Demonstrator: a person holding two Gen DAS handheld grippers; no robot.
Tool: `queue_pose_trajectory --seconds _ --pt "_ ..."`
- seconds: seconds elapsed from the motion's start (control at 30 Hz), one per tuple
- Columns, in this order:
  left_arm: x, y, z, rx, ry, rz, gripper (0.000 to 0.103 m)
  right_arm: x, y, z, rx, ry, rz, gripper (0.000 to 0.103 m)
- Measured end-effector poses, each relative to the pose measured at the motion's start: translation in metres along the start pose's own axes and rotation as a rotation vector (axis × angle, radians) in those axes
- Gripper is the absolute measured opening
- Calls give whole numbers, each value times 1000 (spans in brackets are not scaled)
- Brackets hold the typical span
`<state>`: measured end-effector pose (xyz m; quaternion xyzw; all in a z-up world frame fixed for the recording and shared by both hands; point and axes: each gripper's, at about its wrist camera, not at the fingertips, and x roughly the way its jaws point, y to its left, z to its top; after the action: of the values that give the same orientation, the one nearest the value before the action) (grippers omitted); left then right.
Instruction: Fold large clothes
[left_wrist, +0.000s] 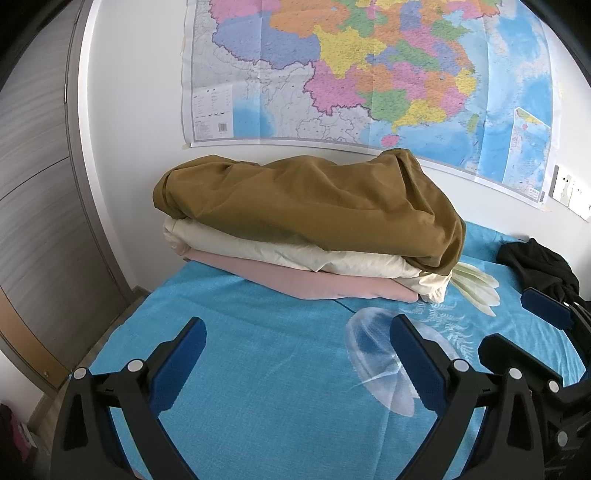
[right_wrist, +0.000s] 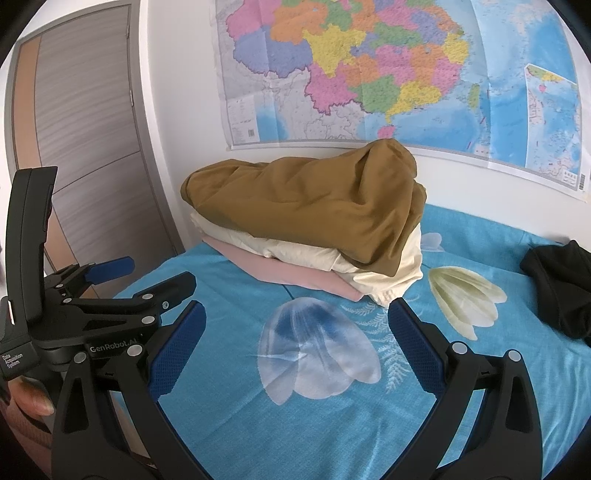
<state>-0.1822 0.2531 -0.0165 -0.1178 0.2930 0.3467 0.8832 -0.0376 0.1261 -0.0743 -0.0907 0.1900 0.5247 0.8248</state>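
Observation:
A stack of folded clothes lies on the blue bedsheet (left_wrist: 258, 369) against the wall: a brown garment (left_wrist: 306, 206) on top, a cream one (left_wrist: 295, 254) under it, a pink one (left_wrist: 314, 282) at the bottom. The stack also shows in the right wrist view, with the brown garment (right_wrist: 306, 206) on top. A black garment (left_wrist: 535, 264) lies loose at the right, also in the right wrist view (right_wrist: 561, 284). My left gripper (left_wrist: 297, 339) is open and empty, short of the stack. My right gripper (right_wrist: 297, 328) is open and empty beside it.
A large map (left_wrist: 369, 74) hangs on the wall behind the bed. A wooden door (right_wrist: 85, 147) stands at the left. Wall sockets (left_wrist: 572, 192) are at the right. The sheet carries printed flowers (right_wrist: 317, 350). The left gripper's body (right_wrist: 92, 314) sits close to my right one.

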Motion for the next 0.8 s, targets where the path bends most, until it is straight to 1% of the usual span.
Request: queue_pose_trajectory --seconds 0.8 --pt "-2 -4 -3 -3 3 0 97 -2 -3 -2 13 1 -4 97"
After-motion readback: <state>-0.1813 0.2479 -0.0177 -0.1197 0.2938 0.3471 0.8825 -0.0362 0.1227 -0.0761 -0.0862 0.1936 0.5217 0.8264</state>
